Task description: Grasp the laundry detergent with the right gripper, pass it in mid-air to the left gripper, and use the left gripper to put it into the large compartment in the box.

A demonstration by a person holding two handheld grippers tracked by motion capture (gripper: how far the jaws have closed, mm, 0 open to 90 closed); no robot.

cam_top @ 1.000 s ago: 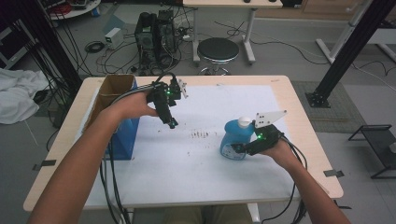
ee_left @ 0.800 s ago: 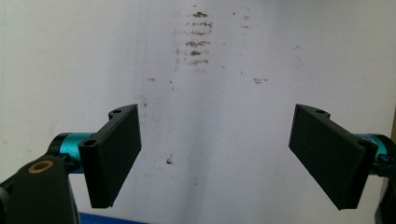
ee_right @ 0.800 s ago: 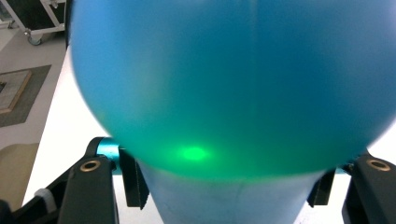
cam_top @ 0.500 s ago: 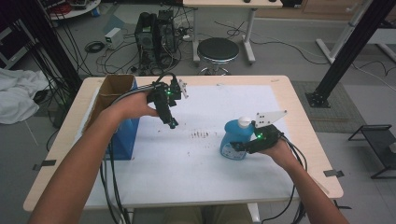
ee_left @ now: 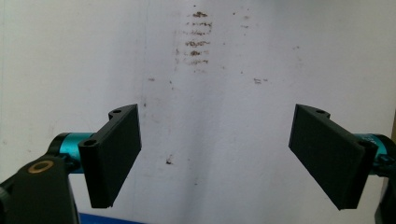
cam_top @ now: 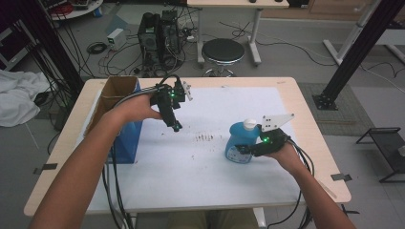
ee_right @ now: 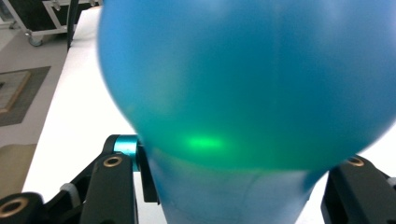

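Clamping a blue bottle (cam_top: 240,145) with a white cap, the right gripper (cam_top: 244,149) reaches in from the bottle's right side on the white table cover (cam_top: 200,176), its jaws having just been closing with the bottle between them. In the right gripper view the blue bottle (ee_right: 252,88) swells across the frame, its narrower lower body pinched between the two black jaws that rise at either side, so the right gripper (ee_right: 238,186) is shut on it. The bottle stands upright on the right half of the cover, just right of a small patch of brown specks (cam_top: 205,138), with the grey three-cornered plate of the gripper rising just behind its cap. The left gripper (cam_top: 175,127) is held above the cover, well apart from the bottle and near a brown cardboard box (cam_top: 114,93) with a blue side at the table's left edge. In the left gripper view, the left gripper (ee_left: 215,154) has its jaws spread wide with nothing between them, pointing down at the bare white cover and the brown specks (ee_left: 196,37). Beyond the table, a black stool (cam_top: 223,50) stands on the floor.
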